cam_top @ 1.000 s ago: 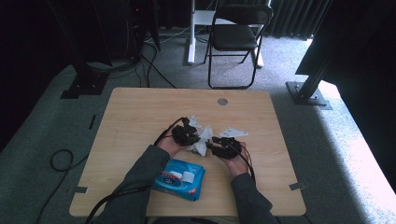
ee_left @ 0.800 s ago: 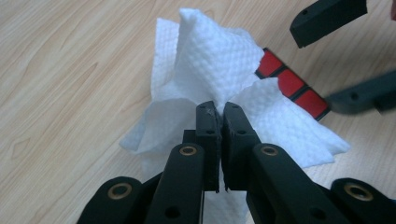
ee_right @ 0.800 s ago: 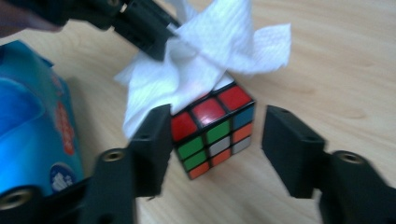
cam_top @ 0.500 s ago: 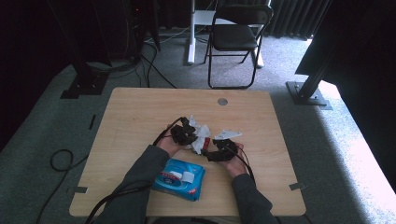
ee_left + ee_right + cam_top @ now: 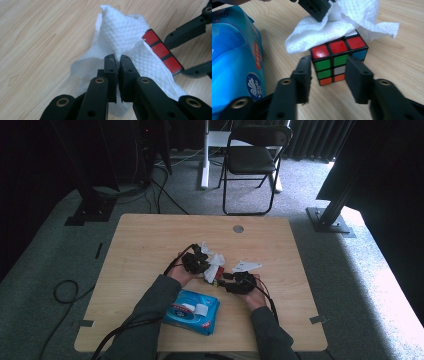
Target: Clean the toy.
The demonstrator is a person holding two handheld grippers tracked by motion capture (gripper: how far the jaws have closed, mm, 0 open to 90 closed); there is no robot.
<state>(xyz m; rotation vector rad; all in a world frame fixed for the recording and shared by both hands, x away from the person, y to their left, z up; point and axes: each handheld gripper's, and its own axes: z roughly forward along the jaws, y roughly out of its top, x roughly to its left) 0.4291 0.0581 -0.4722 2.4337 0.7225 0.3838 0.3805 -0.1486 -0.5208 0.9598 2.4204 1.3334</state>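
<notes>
A Rubik's cube [image 5: 337, 47] stands on the table with a white tissue [image 5: 342, 20] draped over its top. My left gripper [image 5: 117, 58] is shut on a fold of that tissue [image 5: 120, 32], right beside the cube's red face [image 5: 161, 51]. My right gripper [image 5: 328, 65] has just been closing and now holds the cube by two opposite sides. From above, both grippers meet at mid table, the left gripper [image 5: 200, 262] next to the right gripper [image 5: 227, 282].
A blue pack of wipes [image 5: 192, 310] lies near the front edge, close to the left forearm, and appears as the blue pack [image 5: 232, 62] beside the cube. A second white tissue [image 5: 246, 266] lies just beyond the right gripper. A folding chair [image 5: 252, 160] stands behind the table [image 5: 150, 240].
The right gripper has drawn slightly toward the near edge of the table. The left hand and its tissue have stayed put.
</notes>
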